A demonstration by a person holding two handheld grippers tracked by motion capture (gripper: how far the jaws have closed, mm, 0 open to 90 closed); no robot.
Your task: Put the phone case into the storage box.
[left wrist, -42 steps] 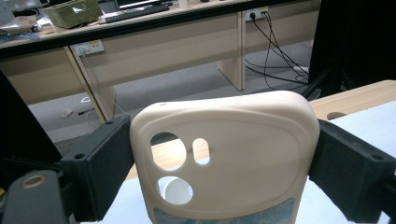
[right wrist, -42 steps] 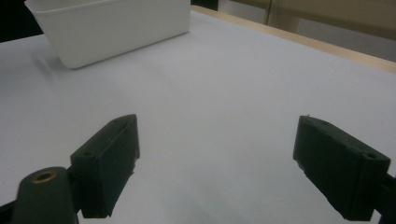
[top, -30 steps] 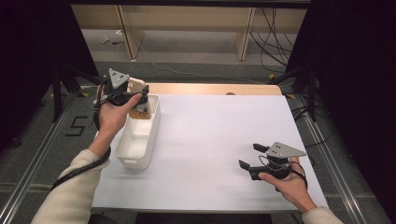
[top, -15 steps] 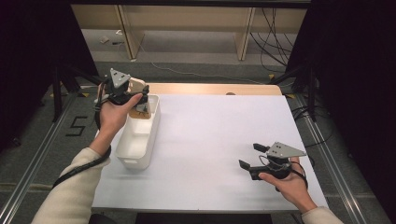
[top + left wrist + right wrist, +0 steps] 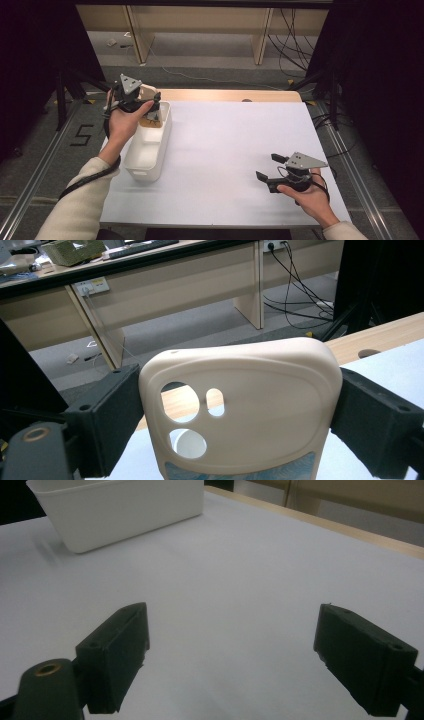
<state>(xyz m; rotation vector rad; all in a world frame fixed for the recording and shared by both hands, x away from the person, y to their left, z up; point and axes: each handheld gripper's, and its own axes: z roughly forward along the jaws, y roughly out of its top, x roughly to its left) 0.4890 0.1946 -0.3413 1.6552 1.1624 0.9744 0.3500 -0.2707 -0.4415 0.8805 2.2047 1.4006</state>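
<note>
Beige plastic sits between my left gripper's jaws: it is a phone case [image 5: 240, 410], and both black pads press on its two long edges, so the left gripper [image 5: 150, 106] has it firmly clamped at its full width. In the left gripper view the case stands upright with its back to the camera. I see two round camera holes and one small oval hole on its left part, and a strip of blue pattern at its lower edge. In the high view the case [image 5: 148, 93] is held in the air over the far end of the white bin [image 5: 150, 150], which stands on the left side of the white table [image 5: 225, 150]. Something brownish lies inside the far compartment of the bin, but I cannot tell what it is.

I keep my right gripper [image 5: 267, 167] low over the near right part of the table, well apart from the bin. Its jaws are wide apart and nothing is between them; in the right gripper view I see bare table surface under them, and the bin [image 5: 115, 510] far ahead on the left.
</note>
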